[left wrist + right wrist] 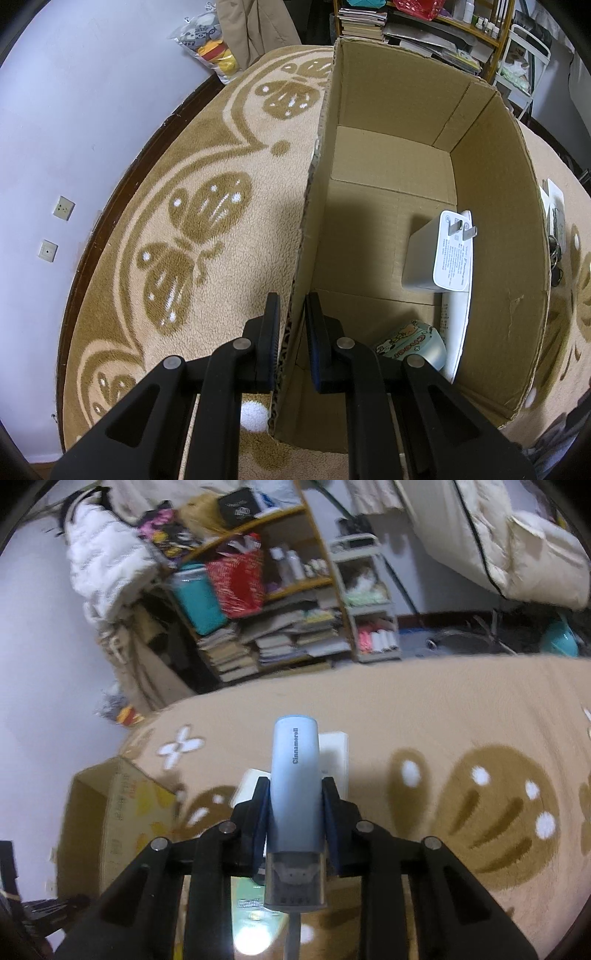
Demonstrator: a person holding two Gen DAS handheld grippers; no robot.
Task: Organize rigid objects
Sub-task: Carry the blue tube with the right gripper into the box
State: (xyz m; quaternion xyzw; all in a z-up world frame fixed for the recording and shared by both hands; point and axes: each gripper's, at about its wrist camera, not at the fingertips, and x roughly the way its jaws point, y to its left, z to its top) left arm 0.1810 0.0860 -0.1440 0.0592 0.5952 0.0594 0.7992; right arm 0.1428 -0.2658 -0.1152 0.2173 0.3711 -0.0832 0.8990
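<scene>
The left tongs (291, 314) are clamped on the left wall of an open cardboard box (495, 258) that sits on a beige rug (207, 206) with brown butterfly shapes. Inside the box, against its right wall, a white charger (436, 254) rests on a white flat item (458, 325), with a small mint-green tin (413, 341) in the near corner. The right tongs (295, 797) grip a pale blue tube (295, 775) with a clear cap, held above the rug. White cards (334, 760) lie on the rug just behind it.
</scene>
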